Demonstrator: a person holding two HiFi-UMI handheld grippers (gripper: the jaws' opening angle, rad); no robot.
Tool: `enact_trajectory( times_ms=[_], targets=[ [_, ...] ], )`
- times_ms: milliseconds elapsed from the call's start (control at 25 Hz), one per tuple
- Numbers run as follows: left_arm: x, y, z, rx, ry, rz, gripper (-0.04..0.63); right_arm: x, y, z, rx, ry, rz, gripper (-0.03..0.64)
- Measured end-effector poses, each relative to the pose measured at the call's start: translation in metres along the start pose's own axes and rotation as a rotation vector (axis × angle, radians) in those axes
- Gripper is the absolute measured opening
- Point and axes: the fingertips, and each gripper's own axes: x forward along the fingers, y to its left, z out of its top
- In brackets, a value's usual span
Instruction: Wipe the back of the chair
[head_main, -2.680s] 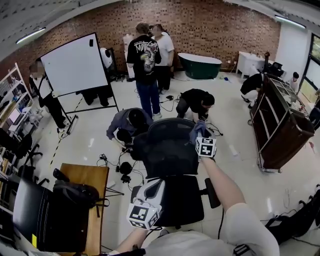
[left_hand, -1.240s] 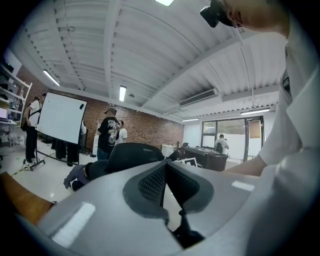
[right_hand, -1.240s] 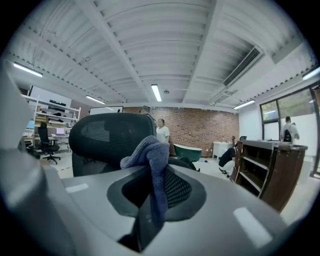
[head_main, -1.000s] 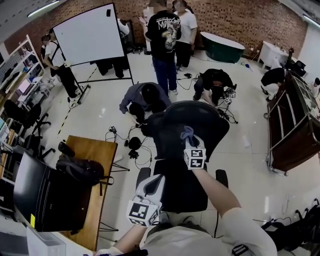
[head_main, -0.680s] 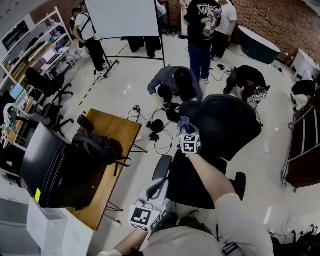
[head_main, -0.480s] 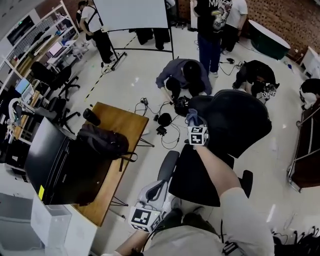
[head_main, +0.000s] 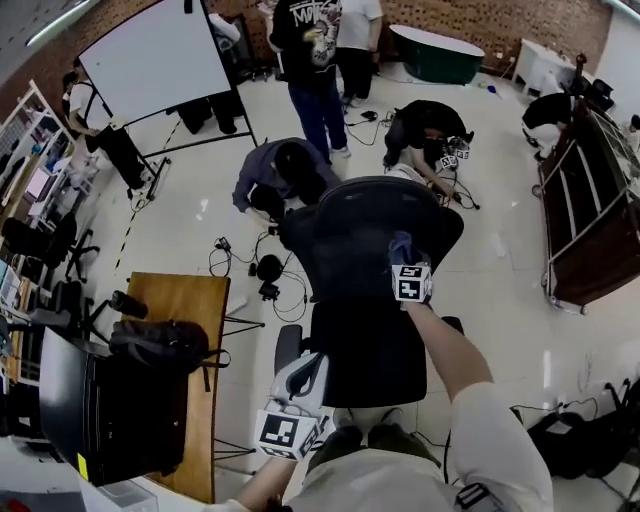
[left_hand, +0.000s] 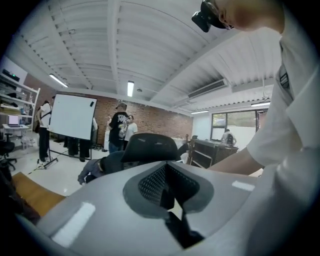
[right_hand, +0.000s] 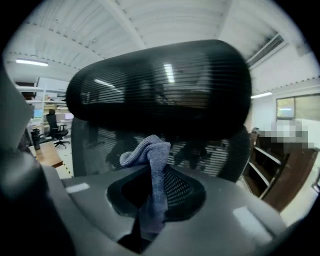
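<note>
Chair back (head_main: 365, 235): it stands upright at the far edge of the seat (head_main: 365, 355). We see its mesh face turned toward us and its dark top roll above.
Right claw (head_main: 402, 262): clamped on a blue-grey cloth (head_main: 400, 247), with the loose end bunched ahead of the jaws.
Right claw close up (right_hand: 150, 205): the cloth (right_hand: 149, 150) rises out of the closed jaws. The mesh of the chair back (right_hand: 200, 145) fills the view straight ahead.
Contact: the cloth seems to be against the mesh or just off it; we cannot tell which from these views.
Left claw (head_main: 303, 368): low beside the seat's left edge and well apart from the chair back.
Left claw close up (left_hand: 167, 197): jaws together with nothing between them.
Nearer arm: the right one, already on the right half of the mesh.
Key relation: the chair back lies dead ahead of the cloth and spreads wide to the left, so we judge the coming stroke runs sideways across it.
</note>
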Motion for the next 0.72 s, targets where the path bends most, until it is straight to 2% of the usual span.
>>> enact_trajectory(
  times_ms=[120,200,280,360,440,520,600,720],
  targets=[
    [0.017,-0.018,-0.007,-0.022,0.012,-0.076,0.055,-0.023,-0.085,-0.011,0.066,0.014,-0.119,0.054],
    [0.033,-0.030,-0.008,-0.034,0.026,-0.111,0.055,-0.028,-0.128,-0.012,0.090,0.019,-0.166,0.054],
    [0.043,-0.037,-0.008,-0.036,0.034,-0.133,0.055,-0.030,-0.150,-0.013,0.098,0.024,-0.183,0.054],
    [0.042,-0.035,-0.014,-0.034,0.039,-0.137,0.055,-0.030,-0.149,-0.016,0.111,0.023,-0.191,0.054],
    [0.037,-0.030,-0.018,-0.033,0.041,-0.124,0.055,-0.030,-0.136,-0.016,0.146,0.006,-0.190,0.054],
    [0.036,-0.026,-0.016,-0.032,0.040,-0.097,0.055,-0.031,-0.108,-0.012,0.176,-0.013,-0.149,0.054],
    [0.036,-0.023,-0.011,-0.034,0.038,-0.062,0.055,-0.029,-0.058,-0.010,0.173,-0.028,-0.057,0.054],
    [0.032,-0.010,-0.005,-0.041,0.034,-0.006,0.055,-0.013,0.052,-0.013,0.086,-0.033,0.128,0.054]
  ],
)
